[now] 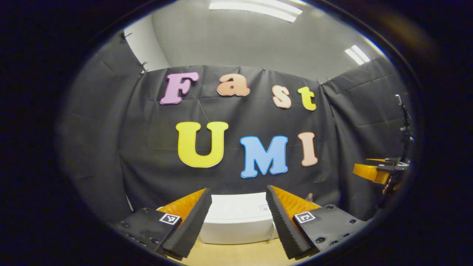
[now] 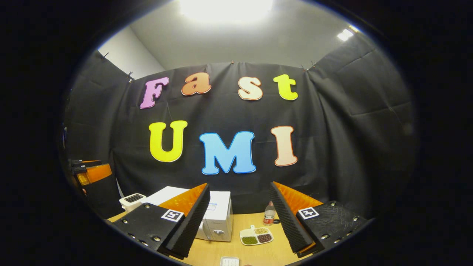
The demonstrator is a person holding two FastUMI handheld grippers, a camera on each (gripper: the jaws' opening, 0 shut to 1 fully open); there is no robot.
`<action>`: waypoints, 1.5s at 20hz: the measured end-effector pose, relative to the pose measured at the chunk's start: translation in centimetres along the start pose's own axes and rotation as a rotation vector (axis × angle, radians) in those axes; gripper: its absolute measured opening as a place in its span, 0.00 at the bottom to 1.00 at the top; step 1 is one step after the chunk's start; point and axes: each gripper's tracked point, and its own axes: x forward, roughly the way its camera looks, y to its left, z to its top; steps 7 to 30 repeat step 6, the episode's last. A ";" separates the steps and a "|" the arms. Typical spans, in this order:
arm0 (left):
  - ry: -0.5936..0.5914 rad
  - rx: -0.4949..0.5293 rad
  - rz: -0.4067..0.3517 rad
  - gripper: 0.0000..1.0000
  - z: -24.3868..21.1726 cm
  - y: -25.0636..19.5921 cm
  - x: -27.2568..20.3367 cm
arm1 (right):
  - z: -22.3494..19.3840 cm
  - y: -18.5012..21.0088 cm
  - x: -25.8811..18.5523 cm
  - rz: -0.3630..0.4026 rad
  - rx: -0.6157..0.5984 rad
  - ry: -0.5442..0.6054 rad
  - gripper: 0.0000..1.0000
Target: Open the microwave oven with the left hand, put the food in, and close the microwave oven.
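A white microwave oven [image 2: 218, 214] stands on the wooden table [image 2: 258, 253], its door closed. To its right lies a divided white dish of food [image 2: 256, 235] holding green, brown and pale portions. My right gripper [image 2: 239, 218] hangs open above the table with nothing between its fingers. In the left gripper view the microwave oven [image 1: 238, 220] lies low ahead, seen from above its top. My left gripper [image 1: 238, 218] is open and empty, held above it. The other gripper [image 1: 377, 170] shows at the far right edge of the left gripper view.
A small white toaster-like appliance [image 2: 132, 201] sits left of the microwave. A small bottle [image 2: 269, 214] stands behind the dish. A white ridged object [image 2: 230, 261] lies at the table's near edge. The other gripper [image 2: 90, 173] shows at the far left of the right gripper view.
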 end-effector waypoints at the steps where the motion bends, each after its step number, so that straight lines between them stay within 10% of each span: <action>1: -0.007 -0.005 -0.009 0.98 0.1 0.2 -0.3 | 0.3 0.6 -0.2 0.006 -0.003 -0.002 0.97; 30: -0.035 -0.024 -0.041 0.97 1.0 0.4 -0.8 | 0.9 2.3 -0.9 0.011 -0.030 -0.001 0.97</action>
